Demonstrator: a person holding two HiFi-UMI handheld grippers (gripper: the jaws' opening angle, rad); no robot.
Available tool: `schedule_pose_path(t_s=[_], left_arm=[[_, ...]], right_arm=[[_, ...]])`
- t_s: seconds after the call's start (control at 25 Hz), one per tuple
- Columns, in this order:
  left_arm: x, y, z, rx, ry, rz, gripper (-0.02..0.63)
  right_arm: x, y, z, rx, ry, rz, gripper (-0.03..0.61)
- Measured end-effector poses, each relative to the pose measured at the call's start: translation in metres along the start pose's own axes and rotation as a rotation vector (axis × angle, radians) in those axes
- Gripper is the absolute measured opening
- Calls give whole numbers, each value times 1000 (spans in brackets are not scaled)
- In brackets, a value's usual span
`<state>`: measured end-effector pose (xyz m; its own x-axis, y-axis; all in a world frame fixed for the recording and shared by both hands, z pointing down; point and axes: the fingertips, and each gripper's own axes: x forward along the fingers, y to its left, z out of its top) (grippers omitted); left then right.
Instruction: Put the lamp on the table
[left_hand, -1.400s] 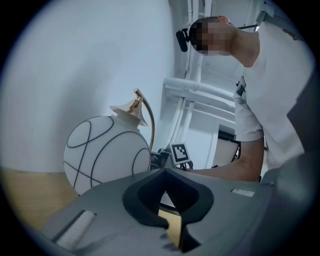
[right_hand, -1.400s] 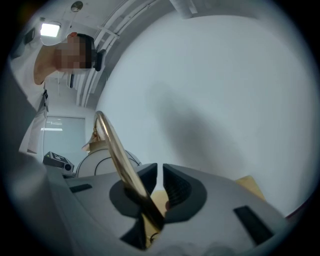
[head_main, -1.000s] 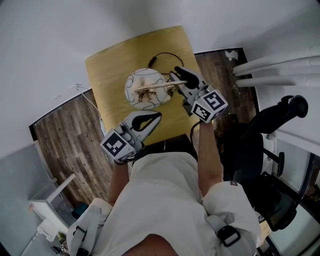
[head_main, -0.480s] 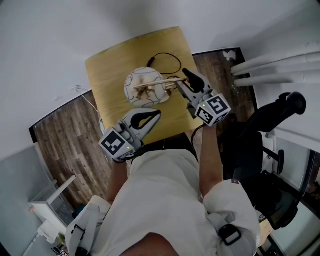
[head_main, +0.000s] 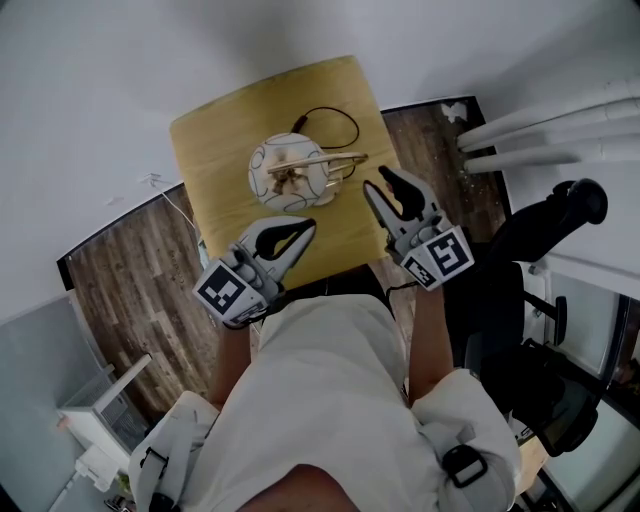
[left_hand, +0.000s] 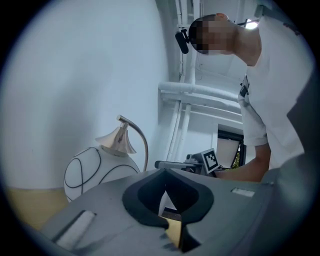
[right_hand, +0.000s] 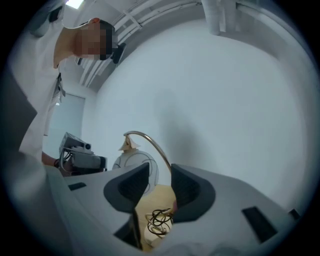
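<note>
At centre, the white globe lamp stands on the yellow wooden bench; the right gripper has backed off it, empty jaws spread, just narrowing; the left gripper keeps jaws pressed together.

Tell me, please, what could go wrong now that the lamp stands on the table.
1. The right gripper, its jaws just closed a little and gripping nothing, is close to the lamp; a bump could tip it.
2. The cord lies loose on the table; snagging it could drag the lamp.
</note>
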<state>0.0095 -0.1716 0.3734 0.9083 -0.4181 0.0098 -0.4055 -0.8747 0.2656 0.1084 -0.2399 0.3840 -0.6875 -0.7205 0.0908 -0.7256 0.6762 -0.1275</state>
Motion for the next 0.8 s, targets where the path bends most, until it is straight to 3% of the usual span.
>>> schedule_pose_path(t_s=[0.16, 0.28, 0.8], left_arm=[[-3, 3, 8, 4, -18, 28, 0], [-7, 2, 13, 2, -36, 43, 0], [-25, 10, 14, -9, -67, 114, 0]], right_arm=[[-2, 25, 25, -30, -48, 50, 82], [2, 44, 32, -56, -55, 89, 3], [8, 96, 27, -8, -27, 210, -3]])
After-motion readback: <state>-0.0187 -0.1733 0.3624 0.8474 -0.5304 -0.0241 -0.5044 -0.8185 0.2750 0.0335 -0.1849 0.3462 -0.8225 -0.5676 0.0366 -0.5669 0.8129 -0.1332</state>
